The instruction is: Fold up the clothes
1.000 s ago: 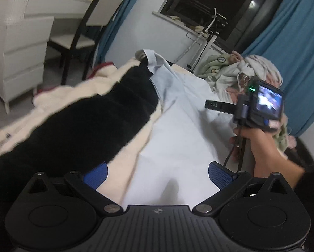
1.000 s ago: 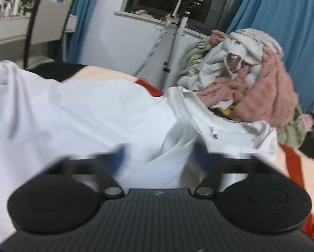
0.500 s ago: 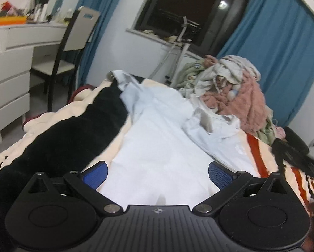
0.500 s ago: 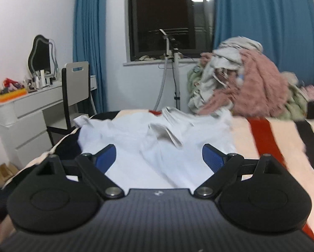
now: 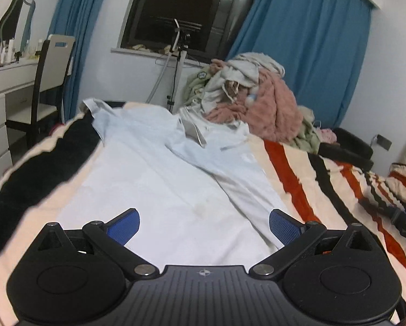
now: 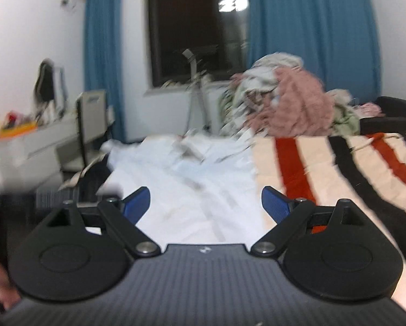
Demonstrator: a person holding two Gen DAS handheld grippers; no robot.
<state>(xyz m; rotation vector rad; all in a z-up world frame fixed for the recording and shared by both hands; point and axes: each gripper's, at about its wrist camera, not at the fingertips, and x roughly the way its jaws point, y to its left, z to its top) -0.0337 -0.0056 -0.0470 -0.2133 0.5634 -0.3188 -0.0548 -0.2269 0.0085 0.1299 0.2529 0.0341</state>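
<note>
Item I have in view: one pale blue shirt (image 5: 159,179), long-bodied, spread flat and lengthwise on the striped bed (image 5: 298,174), collar end far from me, hem end nearest. I note one side folded inward over the body, a white tag showing near the collar, and a faint stain low on the cloth. Behind the collar I see a clothes pile (image 5: 254,100), unfolded, pink, white and green.

Bed (image 5: 298,163), striped blanket; pale blue shirt (image 5: 159,174) spread flat, clothes pile (image 5: 251,100) at far end.
</note>
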